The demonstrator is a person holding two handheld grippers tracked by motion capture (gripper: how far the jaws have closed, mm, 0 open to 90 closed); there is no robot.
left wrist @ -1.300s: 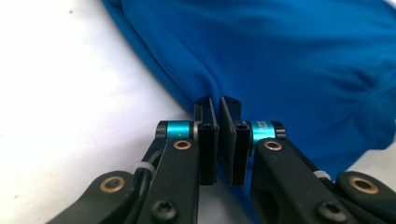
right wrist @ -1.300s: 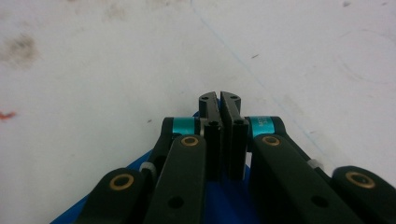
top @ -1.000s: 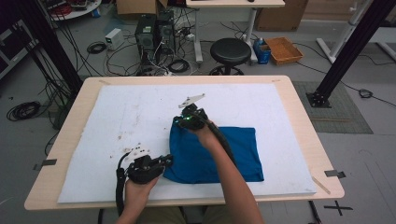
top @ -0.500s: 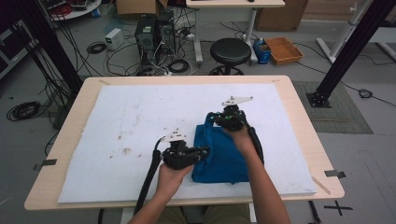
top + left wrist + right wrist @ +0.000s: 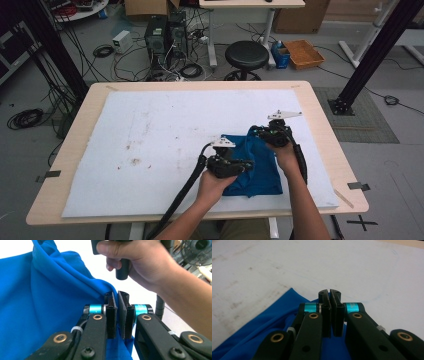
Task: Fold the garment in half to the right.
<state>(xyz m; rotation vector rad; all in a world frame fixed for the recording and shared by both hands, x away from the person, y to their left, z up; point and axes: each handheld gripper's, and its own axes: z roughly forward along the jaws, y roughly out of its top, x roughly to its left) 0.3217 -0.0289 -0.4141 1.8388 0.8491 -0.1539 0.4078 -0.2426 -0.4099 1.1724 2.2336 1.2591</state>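
A blue cloth (image 5: 261, 172) lies bunched on the right half of the white mat (image 5: 150, 135). My left gripper (image 5: 248, 166) is at the cloth's left side, jaws shut on a fold of it. In the left gripper view that fold (image 5: 37, 302) rises in a ridge up to the closed left gripper (image 5: 117, 312). My right gripper (image 5: 256, 132) holds the cloth's far edge slightly lifted. Seen from the right gripper view, the right gripper (image 5: 329, 312) is shut with cloth (image 5: 262, 330) gathered under and between the jaws. The other hand (image 5: 140, 262) shows close behind the fold.
The mat carries a few brown stains (image 5: 134, 161) left of centre. The wooden table edge (image 5: 340, 165) runs close to the right of the cloth. A stool (image 5: 246, 52), computer cases and cables stand on the floor beyond the table.
Both grippers have moved right. The left one carried the cloth's left edge over toward the right, so the cloth is now narrower and folded. The right gripper's end is raised.
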